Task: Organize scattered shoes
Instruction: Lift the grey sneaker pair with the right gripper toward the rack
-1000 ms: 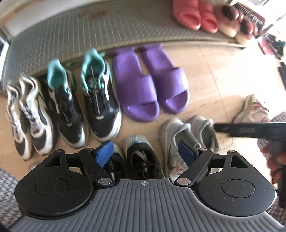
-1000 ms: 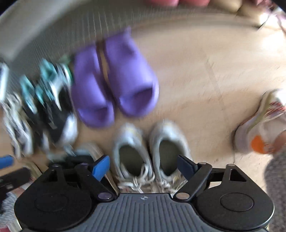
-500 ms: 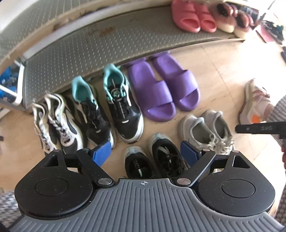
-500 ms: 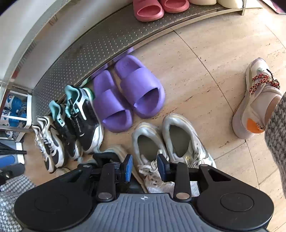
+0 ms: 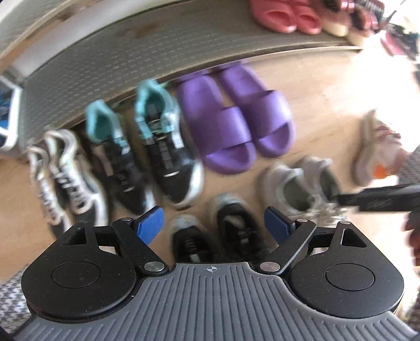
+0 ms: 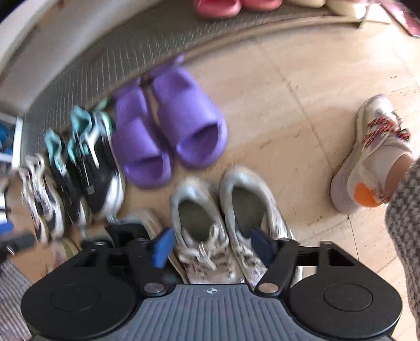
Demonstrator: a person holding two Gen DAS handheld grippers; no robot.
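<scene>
Slides (image 5: 233,118) right of sneakers (image 5: 162,141)

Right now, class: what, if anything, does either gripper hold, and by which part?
Nothing. The left gripper is open above the black shoes; the right gripper is opening above the grey sneakers.

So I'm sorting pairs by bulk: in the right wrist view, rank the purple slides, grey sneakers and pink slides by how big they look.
1. Purple slides and grey sneakers: about alike, and the sneakers are nearer and partly hidden, so unranked.
2. Pink slides: smallest, but far and cut off.
</scene>
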